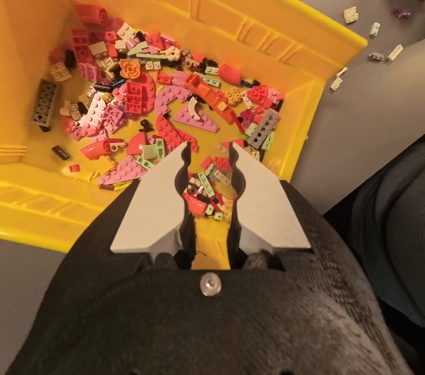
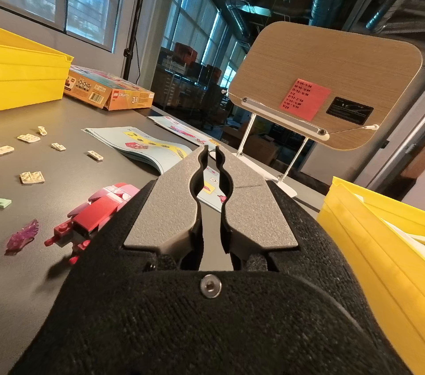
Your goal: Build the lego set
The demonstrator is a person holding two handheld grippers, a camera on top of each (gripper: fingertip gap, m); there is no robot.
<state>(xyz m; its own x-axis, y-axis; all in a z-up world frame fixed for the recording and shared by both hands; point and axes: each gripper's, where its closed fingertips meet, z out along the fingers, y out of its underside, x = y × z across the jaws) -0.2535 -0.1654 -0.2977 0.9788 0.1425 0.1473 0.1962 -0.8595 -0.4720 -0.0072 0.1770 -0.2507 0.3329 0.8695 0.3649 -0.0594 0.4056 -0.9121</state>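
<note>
Hovering over the brick bin

Hovering my left gripper point(image 1: 209, 145) inside the yellow bin point(image 1: 230, 19), I see its jaws spread, bare, above loose bricks point(image 1: 161, 99). My right gripper point(image 2: 212, 149) sits nearly closed, gripping nothing, over the open booklet point(image 2: 138, 143) near the desk's point(image 2: 69, 168) far edge.

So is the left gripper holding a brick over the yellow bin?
No: the left gripper is open above the yellow bin, with only loose bricks on the bin floor showing between its fingers.
</note>
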